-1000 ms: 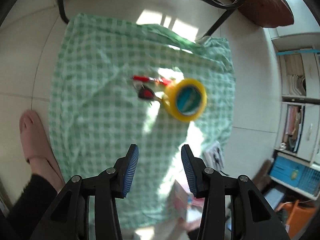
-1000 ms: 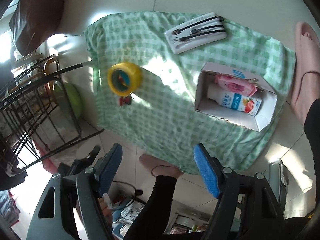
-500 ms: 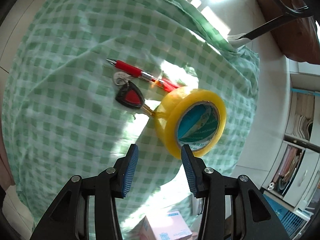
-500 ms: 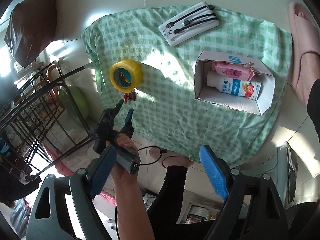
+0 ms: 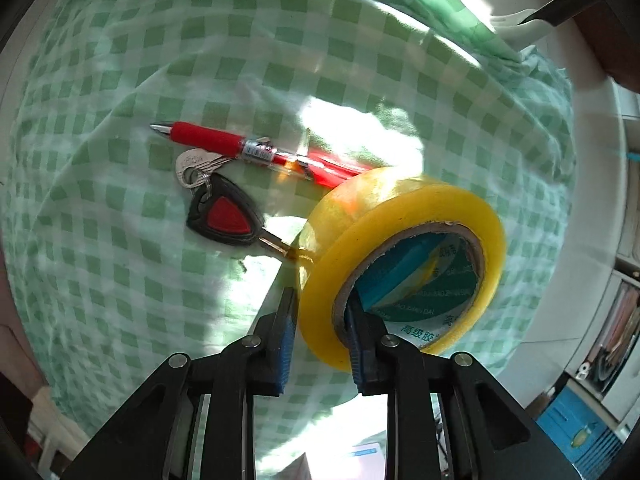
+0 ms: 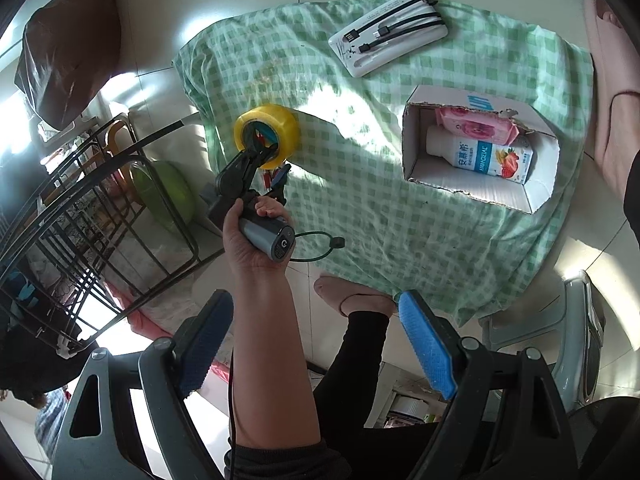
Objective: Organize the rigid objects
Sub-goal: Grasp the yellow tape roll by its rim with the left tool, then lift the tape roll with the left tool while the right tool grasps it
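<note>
A yellow tape roll (image 5: 404, 256) lies on the green checked cloth (image 5: 120, 80). My left gripper (image 5: 322, 316) straddles the roll's near wall, one finger outside and one inside the core, pads at or close to the tape. A red pen (image 5: 256, 152) and a black and red key (image 5: 224, 216) lie just left of the roll. In the right wrist view the roll (image 6: 267, 136) and the left gripper (image 6: 262, 152) show at the cloth's left edge. My right gripper (image 6: 316, 356) is open and empty, high above the floor.
An open cardboard box (image 6: 480, 184) holds a milk bottle (image 6: 476, 156) and a pink packet (image 6: 476, 126). A white power bank (image 6: 394, 38) with cables lies at the cloth's far side. A black metal rack (image 6: 80, 216) stands left. Feet flank the cloth.
My left gripper has dropped from high above the cloth down onto the tape roll and its fingers have narrowed around the roll's wall. The right gripper has stayed high and open.
</note>
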The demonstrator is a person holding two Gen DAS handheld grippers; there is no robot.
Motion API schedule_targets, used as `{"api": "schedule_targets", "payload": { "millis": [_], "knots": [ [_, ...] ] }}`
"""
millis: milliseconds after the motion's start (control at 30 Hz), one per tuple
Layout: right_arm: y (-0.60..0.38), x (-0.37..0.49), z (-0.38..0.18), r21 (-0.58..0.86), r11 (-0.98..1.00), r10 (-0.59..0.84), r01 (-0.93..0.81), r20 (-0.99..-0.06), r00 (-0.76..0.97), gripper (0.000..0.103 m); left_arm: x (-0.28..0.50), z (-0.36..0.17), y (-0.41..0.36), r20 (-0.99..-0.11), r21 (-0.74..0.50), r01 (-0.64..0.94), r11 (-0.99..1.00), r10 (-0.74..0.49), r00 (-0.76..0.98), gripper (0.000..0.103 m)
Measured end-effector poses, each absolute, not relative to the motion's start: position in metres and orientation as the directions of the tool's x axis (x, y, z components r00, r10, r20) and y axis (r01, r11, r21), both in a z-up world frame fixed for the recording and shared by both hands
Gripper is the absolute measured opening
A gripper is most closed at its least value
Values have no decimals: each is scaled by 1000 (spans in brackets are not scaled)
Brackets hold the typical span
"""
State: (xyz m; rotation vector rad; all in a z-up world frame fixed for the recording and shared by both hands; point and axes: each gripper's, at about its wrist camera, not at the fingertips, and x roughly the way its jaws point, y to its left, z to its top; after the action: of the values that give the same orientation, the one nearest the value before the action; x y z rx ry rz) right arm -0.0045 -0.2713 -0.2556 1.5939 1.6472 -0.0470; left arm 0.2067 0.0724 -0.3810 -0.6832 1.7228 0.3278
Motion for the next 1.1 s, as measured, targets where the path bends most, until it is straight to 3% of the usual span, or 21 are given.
{"api": "schedule_targets", "payload": {
  "millis": [133,300,533,667,867,1033,1100],
  "knots": [
    [-274,-4,-254,500,188,810,845,-566,155,86,198,-382,80,-961,-102,-585,805,-232,-152,18],
    [-278,-3,-251,506,189,801,841,-575,167,86,167,-373,83,-897,-229,-579,783,-400,-186,19],
    [-273,4,-240,533,192,796,824,-576,187,86,136,-307,70,-806,-374,-520,768,-547,-228,19],
    [-260,8,-235,555,220,802,802,-571,175,86,126,-250,68,-835,-405,-382,831,-506,-215,19],
    [-231,14,-230,618,288,834,732,-537,125,86,93,-174,85,-724,-573,-371,731,-663,-189,20],
    [-214,23,-219,684,376,829,625,-549,102,85,70,-169,89,-569,-686,-429,588,-801,-187,20],
    [-211,25,-218,698,392,831,599,-548,96,74,64,-175,84,-552,-689,-425,587,-805,-217,21]
  ]
}}
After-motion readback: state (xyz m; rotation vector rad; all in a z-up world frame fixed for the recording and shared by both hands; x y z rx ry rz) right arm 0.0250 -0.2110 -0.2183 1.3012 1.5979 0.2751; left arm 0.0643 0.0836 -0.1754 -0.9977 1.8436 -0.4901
